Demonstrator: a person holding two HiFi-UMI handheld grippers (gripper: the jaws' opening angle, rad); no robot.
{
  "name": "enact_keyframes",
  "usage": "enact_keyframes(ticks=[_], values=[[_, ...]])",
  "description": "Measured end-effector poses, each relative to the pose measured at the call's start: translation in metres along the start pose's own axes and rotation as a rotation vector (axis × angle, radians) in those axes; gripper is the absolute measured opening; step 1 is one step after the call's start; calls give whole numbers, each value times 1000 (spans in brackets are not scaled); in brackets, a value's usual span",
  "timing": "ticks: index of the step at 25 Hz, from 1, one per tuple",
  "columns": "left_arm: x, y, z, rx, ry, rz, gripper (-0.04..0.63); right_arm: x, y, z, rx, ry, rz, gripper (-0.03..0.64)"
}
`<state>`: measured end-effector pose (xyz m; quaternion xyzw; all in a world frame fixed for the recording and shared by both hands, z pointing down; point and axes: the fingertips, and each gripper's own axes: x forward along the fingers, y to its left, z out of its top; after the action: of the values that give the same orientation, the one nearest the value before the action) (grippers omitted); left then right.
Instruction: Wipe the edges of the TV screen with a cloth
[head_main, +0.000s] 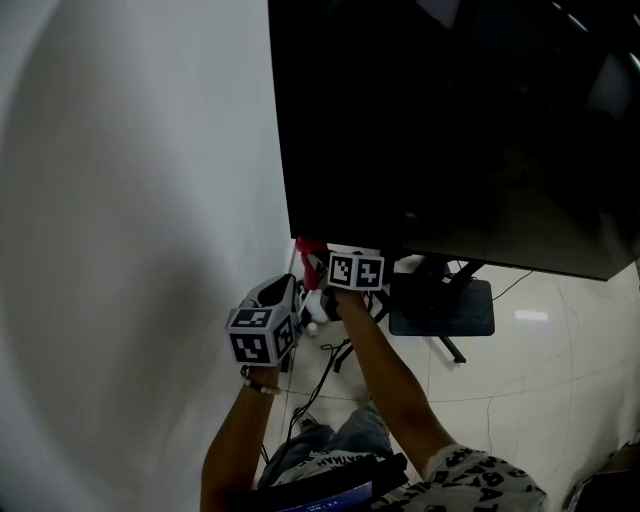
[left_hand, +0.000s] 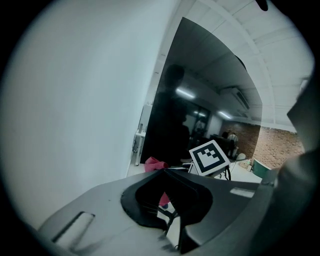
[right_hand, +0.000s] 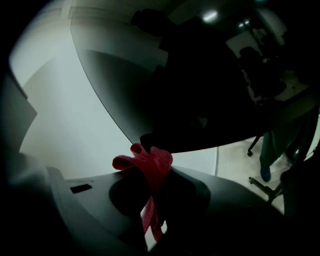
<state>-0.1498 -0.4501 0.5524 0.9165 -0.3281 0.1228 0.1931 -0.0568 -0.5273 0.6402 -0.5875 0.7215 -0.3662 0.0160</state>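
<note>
Cloth: the red cloth (right_hand: 150, 162) is bunched just under the TV's bottom corner on the wall side. Whether it touches the frame cannot be told.
Right gripper: the right gripper (right_hand: 152, 169) is clamped on the cloth. A knot of fabric stands proud of the tips and a tail hangs back between the jaws.
Left gripper: the left gripper (left_hand: 165, 172) has its jaws together with nothing between them. It hangs just beside the right one, below that same corner.
TV: the TV (head_main: 450, 130) is a dark, glossy panel on a stand (head_main: 440, 305) over the floor (head_main: 540, 340), close to a white wall (head_main: 130, 200).
Cloth handling: it is likely soft, light and limp. It should fold over an edge easily but will sag or slip out if held by a thin bit, so a thick fold held deep in the jaws looks the safest hold, as it is here.
TV handling: it is probably rigid but fragile, and top-heavy on its stand. The glass will mark under hard jaw tips, so only fabric should meet the frame, with light pressure.
Step in hand: by the look of it, the wipe is at or near the bottom corner, with the edges leading away from it left to follow.
</note>
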Motion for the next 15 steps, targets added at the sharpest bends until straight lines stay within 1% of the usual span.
enact_keyframes(ticks=[3, 7, 11, 15], values=[[9, -12, 3, 6, 6, -28, -8, -17, -16, 4, 7, -16, -32, 77], [23, -33, 7, 15, 15, -64, -8, -44, -37, 9, -31, -13, -102, 77], [51, -52, 5, 35, 43, -66, -8, -68, -62, 15, -66, 0, -156, 77], [82, -74, -10, 46, 82, -73, -8, -93, -95, 17, -47, -12, -188, 77]])
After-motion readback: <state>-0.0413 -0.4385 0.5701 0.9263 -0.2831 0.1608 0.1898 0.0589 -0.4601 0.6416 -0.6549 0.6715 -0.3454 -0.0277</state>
